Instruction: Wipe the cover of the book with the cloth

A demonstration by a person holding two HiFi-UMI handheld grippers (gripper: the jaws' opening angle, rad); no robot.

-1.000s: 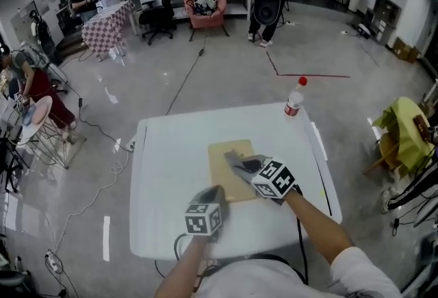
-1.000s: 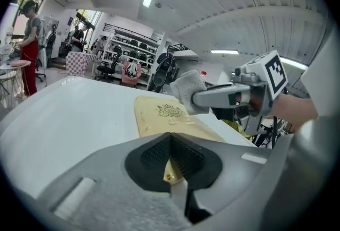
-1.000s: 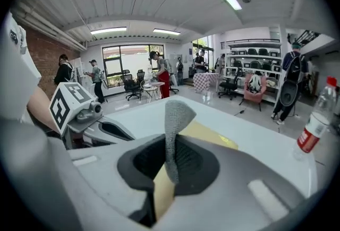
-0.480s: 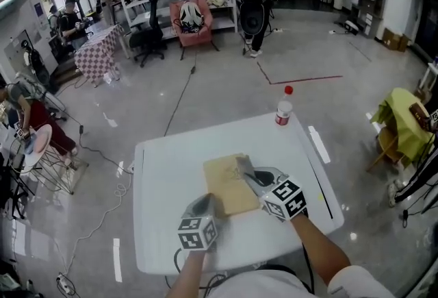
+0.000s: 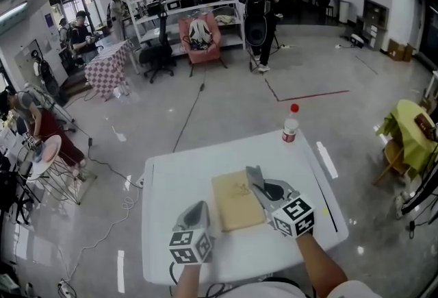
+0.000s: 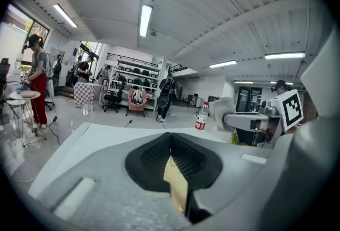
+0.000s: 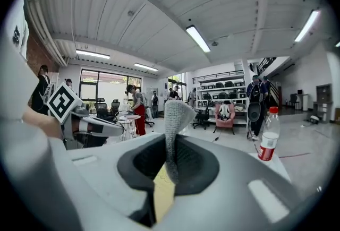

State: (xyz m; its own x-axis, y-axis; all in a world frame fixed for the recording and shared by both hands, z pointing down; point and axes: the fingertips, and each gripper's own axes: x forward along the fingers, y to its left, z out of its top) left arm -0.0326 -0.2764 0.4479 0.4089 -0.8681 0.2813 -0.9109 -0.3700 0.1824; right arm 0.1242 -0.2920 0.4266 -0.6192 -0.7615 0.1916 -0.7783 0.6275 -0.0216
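A tan book [image 5: 236, 202] lies flat in the middle of the white table [image 5: 171, 180]. My right gripper [image 5: 259, 183] is shut on a grey cloth [image 5: 254, 175] at the book's far right edge. In the right gripper view the cloth [image 7: 175, 121] sticks up from between the jaws, and a sliver of the book [image 7: 162, 193] shows beneath. My left gripper [image 5: 200, 211] sits just off the book's left edge, its jaws together. Only a strip of the book [image 6: 176, 182] shows through their slit.
A plastic bottle with a red cap [image 5: 291, 125] stands at the table's far right corner. A black cable [image 5: 321, 187] runs along the right side. Chairs, shelves and people stand on the floor beyond.
The right gripper has carried the cloth from the middle of the cover to the book's right edge. The left gripper has drawn back a little from the book's near left corner.
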